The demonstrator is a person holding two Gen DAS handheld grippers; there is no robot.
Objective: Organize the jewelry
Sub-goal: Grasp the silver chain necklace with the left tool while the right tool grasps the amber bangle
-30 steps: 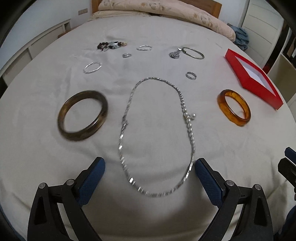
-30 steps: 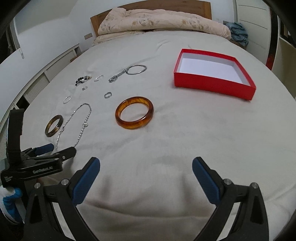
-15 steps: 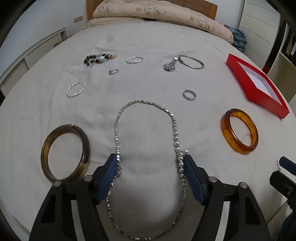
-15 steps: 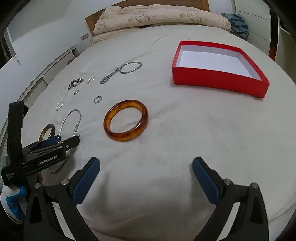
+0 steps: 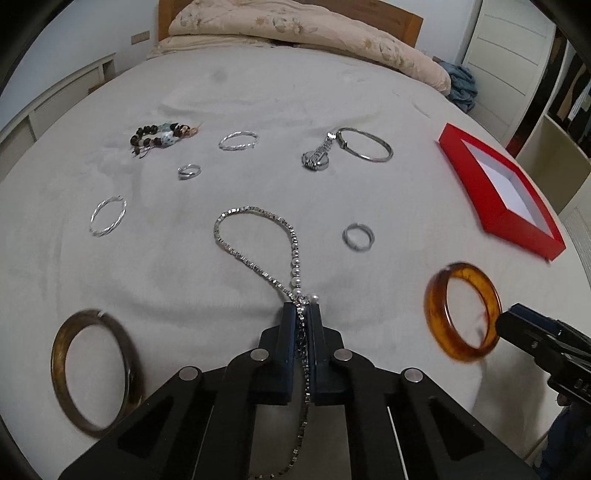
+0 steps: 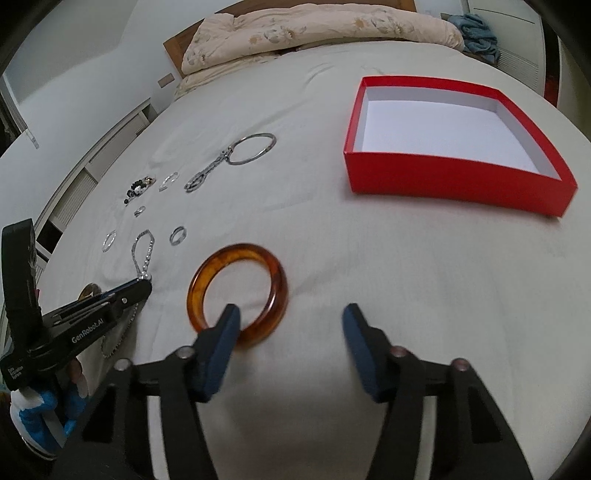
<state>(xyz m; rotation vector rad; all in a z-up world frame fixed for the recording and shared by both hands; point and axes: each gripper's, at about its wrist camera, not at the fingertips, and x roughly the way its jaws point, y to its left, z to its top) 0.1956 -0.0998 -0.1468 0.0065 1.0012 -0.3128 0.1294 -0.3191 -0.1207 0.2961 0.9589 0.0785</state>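
Note:
My left gripper (image 5: 302, 310) is shut on the silver necklace (image 5: 255, 236), with both strands pinched together between the pads near the pearls. The rest of the chain trails back under the fingers. In the right wrist view the left gripper (image 6: 142, 286) lies low on the sheet at the left. My right gripper (image 6: 291, 312) is closing over the amber bangle (image 6: 238, 291). Its left finger (image 6: 225, 332) overlaps the bangle's near rim and the right finger stands apart from it, so no pad presses on it. The red box (image 6: 454, 173) sits open, with nothing inside it.
A dark brown bangle (image 5: 92, 369) lies at the near left. Farther back lie a beaded bracelet (image 5: 162, 134), two twisted silver bangles (image 5: 238, 141) (image 5: 108, 220), two rings (image 5: 189, 171) (image 5: 358, 237) and a silver hoop with a pendant (image 5: 364, 147). A quilt (image 5: 295, 33) lies at the bed's head.
My left gripper moved forward over the necklace and shut, drawing its two strands together. My right gripper came down onto the amber bangle and its jaws narrowed.

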